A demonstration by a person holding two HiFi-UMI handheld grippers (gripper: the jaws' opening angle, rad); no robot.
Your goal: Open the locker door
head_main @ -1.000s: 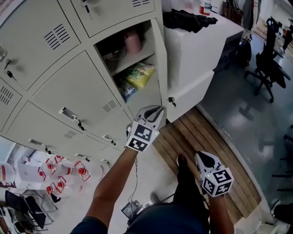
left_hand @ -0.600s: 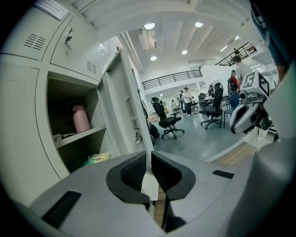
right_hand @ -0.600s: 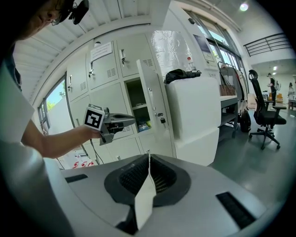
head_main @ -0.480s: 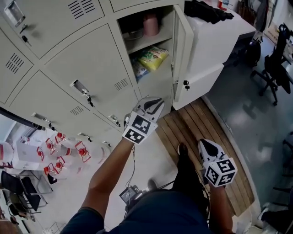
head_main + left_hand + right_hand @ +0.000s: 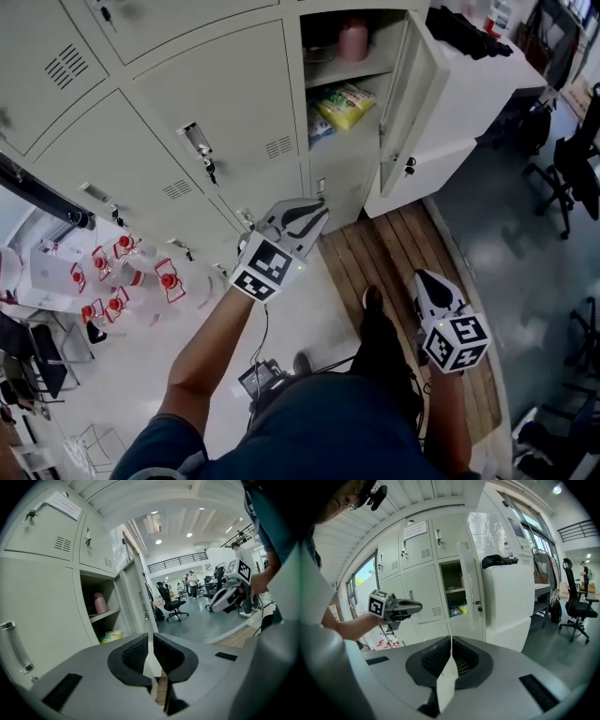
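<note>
The locker door [image 5: 417, 89] stands swung out to the right, a key hanging in its lock [image 5: 409, 167]. The open compartment shows a pink cup [image 5: 352, 39] on the shelf and a yellow-green packet [image 5: 345, 101] below. My left gripper [image 5: 319, 214] is in mid-air below and left of the door, clear of it. Its jaws are shut to a thin slit with nothing between them [image 5: 151, 641]. My right gripper [image 5: 424, 278] hangs low by my leg, shut and empty [image 5: 451, 641]. The right gripper view shows the door [image 5: 468, 592] edge-on.
A white counter [image 5: 478, 89] with a black garment [image 5: 469, 33] adjoins the lockers on the right. Office chairs [image 5: 572, 150] stand beyond it. A wooden strip [image 5: 412, 253] runs along the floor. Red-and-white bottles [image 5: 122, 272] sit at the left; a cabled device [image 5: 258, 375] lies by my feet.
The left gripper was at the door's lower edge and has come away down and left. The door has swung wider. The right gripper has stayed low by my leg.
</note>
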